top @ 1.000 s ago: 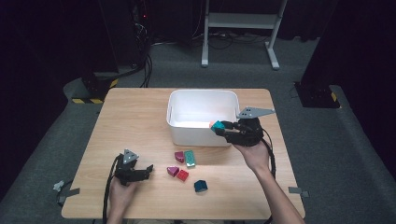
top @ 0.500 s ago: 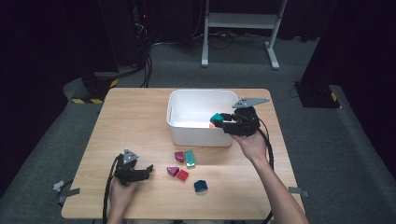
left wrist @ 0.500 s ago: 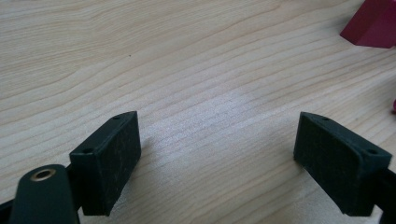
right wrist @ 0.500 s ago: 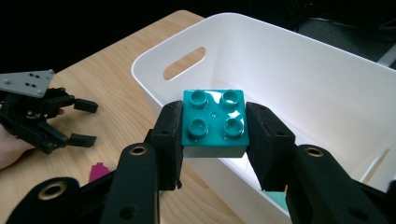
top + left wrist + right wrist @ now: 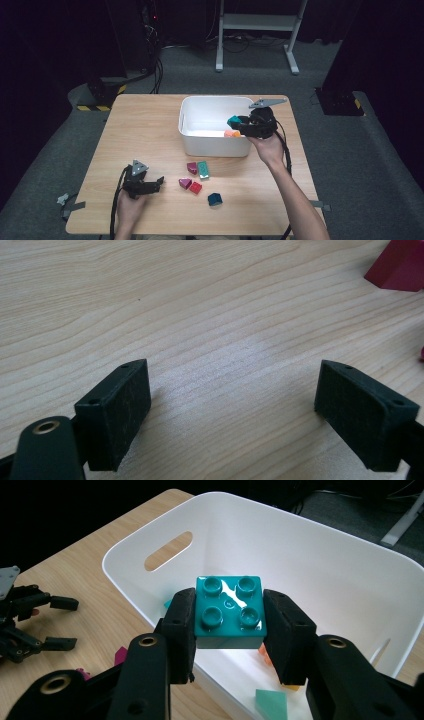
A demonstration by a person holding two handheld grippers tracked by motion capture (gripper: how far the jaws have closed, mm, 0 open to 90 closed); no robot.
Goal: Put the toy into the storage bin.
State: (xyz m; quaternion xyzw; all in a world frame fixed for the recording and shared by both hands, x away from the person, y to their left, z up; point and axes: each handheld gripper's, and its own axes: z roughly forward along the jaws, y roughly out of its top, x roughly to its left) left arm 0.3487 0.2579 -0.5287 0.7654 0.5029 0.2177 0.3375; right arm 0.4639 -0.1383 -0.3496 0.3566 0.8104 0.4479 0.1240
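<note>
Right gripper view put the teal brick [image 5: 229, 611] at the centre of the frame, studs up, pinched from both sides by the right gripper [image 5: 229, 630] and hanging over the open white bin [image 5: 350, 565]. Low in that frame, on the bin floor, lay an orange piece [image 5: 265, 656] and a pale green piece [image 5: 271, 703], so I judged the sorting partly done, with this brick about to join them. From the high view, the rest of the work showed: five blocks sat on the table [image 5: 150, 130] below the bin, among them a red block [image 5: 195, 187] and a dark teal block [image 5: 215, 199] near the middle of the frame. That view also caught the left gripper [image 5: 156, 182] resting at the lower left, well apart from the bin. Left gripper view alone made plain that its jaws stood spread with bare wood between them and a dark red block [image 5: 400, 265] in the upper right corner.
</note>
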